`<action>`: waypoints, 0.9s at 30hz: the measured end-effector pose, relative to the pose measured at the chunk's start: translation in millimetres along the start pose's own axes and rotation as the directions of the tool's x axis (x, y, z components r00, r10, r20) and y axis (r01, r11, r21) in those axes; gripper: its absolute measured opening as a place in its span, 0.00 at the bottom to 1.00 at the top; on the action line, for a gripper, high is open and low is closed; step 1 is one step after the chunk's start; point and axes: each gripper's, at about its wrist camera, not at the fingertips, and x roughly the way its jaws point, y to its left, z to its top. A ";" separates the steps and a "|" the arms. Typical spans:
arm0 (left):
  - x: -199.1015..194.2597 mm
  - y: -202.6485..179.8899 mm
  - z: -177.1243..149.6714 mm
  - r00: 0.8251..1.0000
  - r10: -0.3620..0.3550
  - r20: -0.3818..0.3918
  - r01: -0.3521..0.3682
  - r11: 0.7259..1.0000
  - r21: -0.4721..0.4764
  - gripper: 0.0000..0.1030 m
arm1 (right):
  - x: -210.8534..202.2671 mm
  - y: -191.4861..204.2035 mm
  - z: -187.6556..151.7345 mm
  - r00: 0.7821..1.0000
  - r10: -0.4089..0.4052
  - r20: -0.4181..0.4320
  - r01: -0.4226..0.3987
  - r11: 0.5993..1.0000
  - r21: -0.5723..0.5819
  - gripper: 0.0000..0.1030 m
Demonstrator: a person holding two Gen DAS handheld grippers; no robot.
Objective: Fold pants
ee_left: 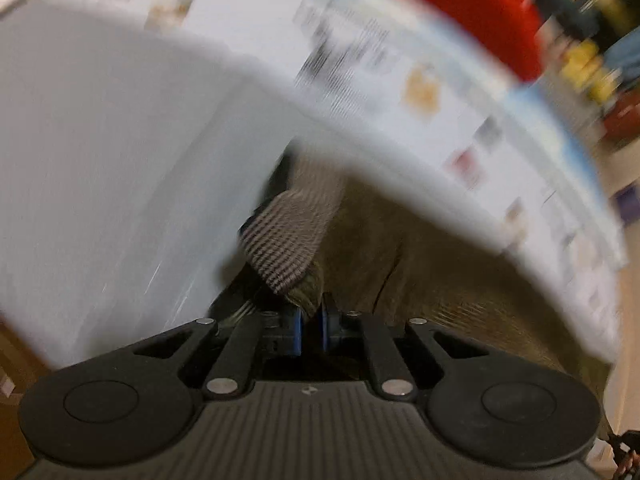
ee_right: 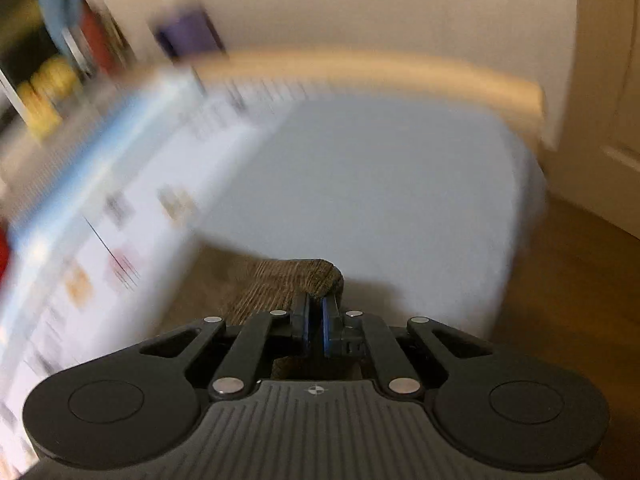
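The pants [ee_left: 400,252] are olive-brown corduroy with a grey ribbed cuff [ee_left: 284,236]. In the left wrist view they hang from my left gripper [ee_left: 311,322], which is shut on the fabric by the cuff, over a white bed [ee_left: 100,160]. In the right wrist view my right gripper [ee_right: 316,320] is shut on another edge of the pants [ee_right: 296,280], which trail away to the left below it. Both views are motion-blurred.
A white bed [ee_right: 380,184] with a printed white-and-blue sheet [ee_right: 100,184] along its side lies ahead. A red object [ee_left: 468,4] and cluttered shelves [ee_left: 592,40] stand beyond it. A wooden floor [ee_right: 568,288] and a white door [ee_right: 608,80] are on the right.
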 end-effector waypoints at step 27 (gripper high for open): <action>22.0 -30.7 0.3 0.961 0.275 0.005 -0.260 0.899 0.352 0.22 | 37.1 90.1 -47.6 0.981 0.003 -0.195 -0.100 0.867 -0.489 0.18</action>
